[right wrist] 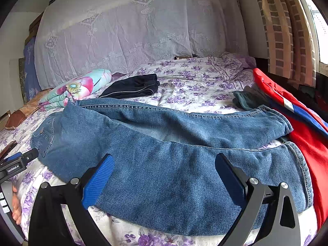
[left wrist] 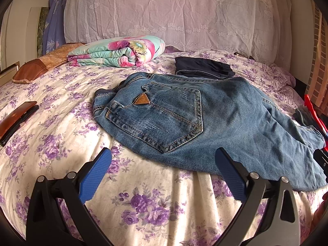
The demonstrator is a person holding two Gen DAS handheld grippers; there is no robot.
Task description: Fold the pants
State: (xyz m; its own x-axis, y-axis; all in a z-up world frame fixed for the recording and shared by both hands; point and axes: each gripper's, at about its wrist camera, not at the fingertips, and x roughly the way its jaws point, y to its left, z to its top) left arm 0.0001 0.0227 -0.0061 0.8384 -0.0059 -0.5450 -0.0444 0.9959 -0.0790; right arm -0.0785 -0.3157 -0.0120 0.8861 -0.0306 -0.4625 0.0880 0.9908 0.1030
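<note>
Blue jeans (left wrist: 184, 119) lie flat on the flowered bed, back pocket up, waist toward the left, legs running right. In the right wrist view the jeans (right wrist: 174, 160) spread across the middle, with both leg hems at the right. My left gripper (left wrist: 164, 164) is open, just in front of the seat of the jeans, its right finger over the denim edge. My right gripper (right wrist: 164, 170) is open above the near leg, touching nothing I can make out. The left gripper body also shows in the right wrist view (right wrist: 14, 166) at the left edge.
Folded dark pants (left wrist: 203, 68) lie behind the jeans. A rolled floral quilt (left wrist: 119, 51) and a brown pillow (left wrist: 37, 65) sit at the back left. A dark case (left wrist: 14, 121) lies at the left. Red and blue clothing (right wrist: 303, 127) is piled at the right. A lace-covered headboard (left wrist: 164, 10) stands behind.
</note>
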